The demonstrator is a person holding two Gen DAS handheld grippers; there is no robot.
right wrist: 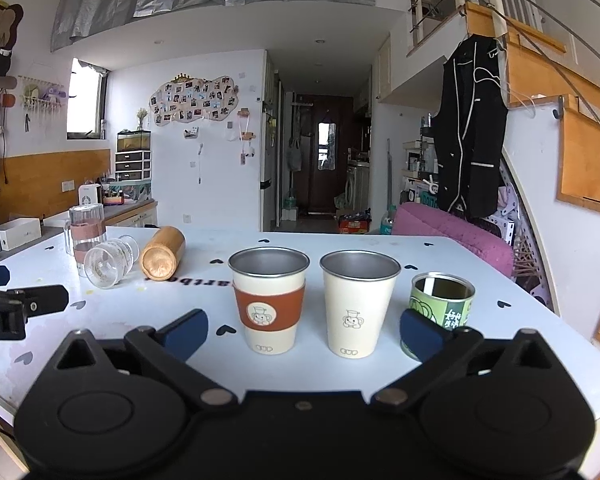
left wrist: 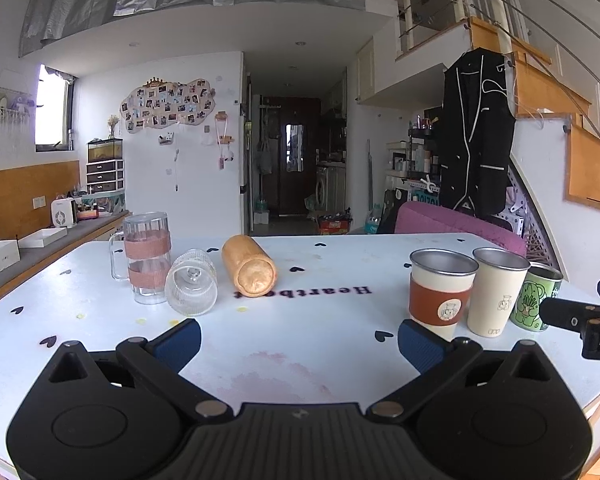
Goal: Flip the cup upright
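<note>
A wooden cup (left wrist: 249, 267) lies on its side on the white table (left wrist: 320, 344), base toward me; it also shows in the right wrist view (right wrist: 163, 254). A ribbed clear glass cup (left wrist: 191, 288) lies on its side beside it, also seen in the right wrist view (right wrist: 110, 262). My left gripper (left wrist: 299, 342) is open and empty, near the table's front edge, short of both. My right gripper (right wrist: 303, 330) is open and empty, in front of two upright cream cups, one with a brown sleeve (right wrist: 269, 300) and one plain (right wrist: 358, 304).
A glass mug with pink bands (left wrist: 146, 258) stands upright left of the lying cups. A green can (right wrist: 440, 308) stands upright at the right, by the right gripper's right finger. A pink chair (left wrist: 460, 224) sits behind the table. A counter with boxes runs along the left.
</note>
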